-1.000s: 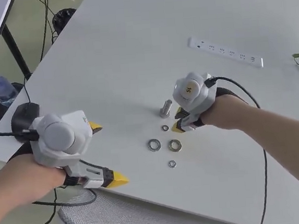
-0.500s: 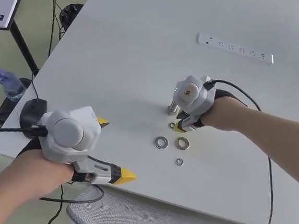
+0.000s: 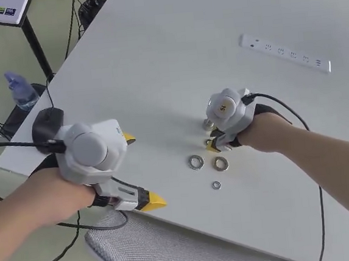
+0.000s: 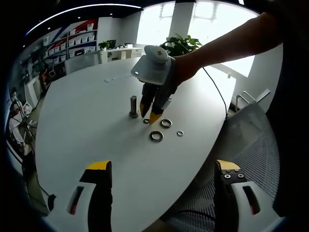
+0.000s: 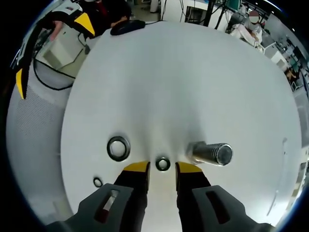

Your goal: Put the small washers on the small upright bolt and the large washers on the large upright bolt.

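Observation:
One steel bolt [image 3: 207,124] [image 4: 133,106] [image 5: 212,153] stands upright on the white table [image 3: 156,59]. In front of it lie two large washers [image 3: 195,162] [image 3: 221,163] and a small washer [image 3: 216,185]. A second small washer [image 5: 162,164] [image 4: 146,121] lies flat beside the bolt, between the yellow tips of my right gripper [image 5: 162,167] [image 3: 211,144] [image 4: 150,115]. That gripper points down with a narrow gap and does not clamp the washer. My left gripper [image 4: 162,166] [image 3: 141,169] hovers wide open near the table's front edge, holding nothing.
A white power strip [image 3: 285,53] lies at the far right of the table. A grey mesh chair [image 3: 142,249] sits under the near table edge. A black puck [image 3: 46,117] rests at the left corner, and a water bottle [image 3: 21,89] stands on the floor beyond it.
My right gripper has shifted left towards the bolt, so the small washer now sits between its tips. The left gripper holds its pose; the head camera has moved.

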Available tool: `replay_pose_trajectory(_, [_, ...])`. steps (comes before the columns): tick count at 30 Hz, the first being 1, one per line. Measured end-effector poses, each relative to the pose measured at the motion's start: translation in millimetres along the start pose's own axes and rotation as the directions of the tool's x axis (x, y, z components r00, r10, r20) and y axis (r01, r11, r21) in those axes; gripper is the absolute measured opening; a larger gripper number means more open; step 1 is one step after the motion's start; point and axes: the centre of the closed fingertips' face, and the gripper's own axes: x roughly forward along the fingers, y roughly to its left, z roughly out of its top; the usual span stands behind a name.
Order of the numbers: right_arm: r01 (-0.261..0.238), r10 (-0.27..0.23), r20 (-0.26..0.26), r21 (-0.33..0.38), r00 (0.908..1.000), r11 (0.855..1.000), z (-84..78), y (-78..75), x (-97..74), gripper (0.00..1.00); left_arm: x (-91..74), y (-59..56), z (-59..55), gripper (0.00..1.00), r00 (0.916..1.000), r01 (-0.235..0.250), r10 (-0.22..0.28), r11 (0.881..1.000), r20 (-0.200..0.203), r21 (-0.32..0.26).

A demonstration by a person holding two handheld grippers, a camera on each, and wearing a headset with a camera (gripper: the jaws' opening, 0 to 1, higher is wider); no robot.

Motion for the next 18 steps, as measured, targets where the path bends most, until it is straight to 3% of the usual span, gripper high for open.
replay_pose_trajectory(18, [-0.005,0.005,-0.018,-0.009,0.9998,1.000,-1.7,-0.9,-0.4,0.15,1.0,-1.9,-1.8,0.83,0.9998,0.008,-0.008,1.000,-0.019,0.003])
